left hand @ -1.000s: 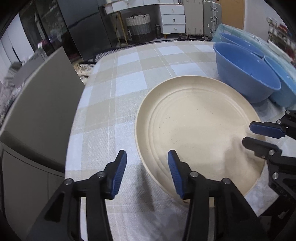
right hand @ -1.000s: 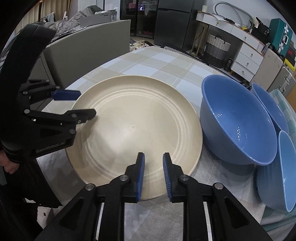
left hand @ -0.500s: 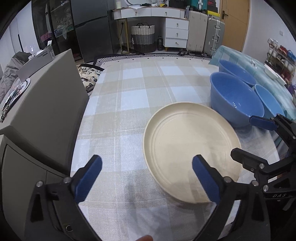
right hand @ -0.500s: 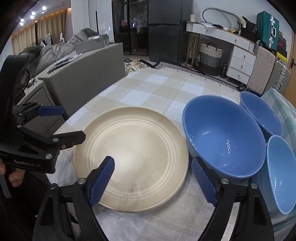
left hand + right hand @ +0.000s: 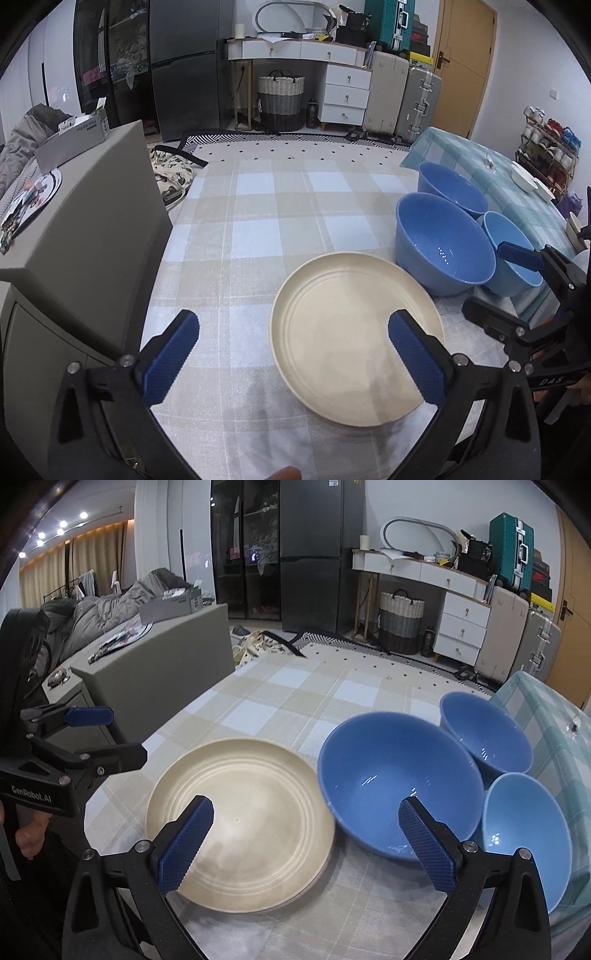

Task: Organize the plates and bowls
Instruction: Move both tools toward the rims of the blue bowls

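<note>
A cream plate (image 5: 351, 332) (image 5: 243, 819) lies flat on the checked tablecloth (image 5: 266, 229). Right of it stand three blue bowls: a large one (image 5: 443, 254) (image 5: 399, 779), a far one (image 5: 452, 188) (image 5: 484, 731) and a lighter near one (image 5: 513, 254) (image 5: 524, 834). My left gripper (image 5: 293, 358) is open and empty, raised above the plate's near left side. My right gripper (image 5: 306, 845) is open and empty, raised between the plate and the large bowl. Each gripper shows in the other's view, the right (image 5: 517, 288) and the left (image 5: 99, 734).
A grey sofa arm (image 5: 81, 236) (image 5: 155, 686) borders the table on the left. A teal checked cloth (image 5: 517, 177) with small white dishes (image 5: 524, 179) lies at the right. Drawers, a basket and suitcases stand at the far wall.
Both grippers opened wide, let go of the plate's rim and pulled back and up. The plate stays flat on the cloth.
</note>
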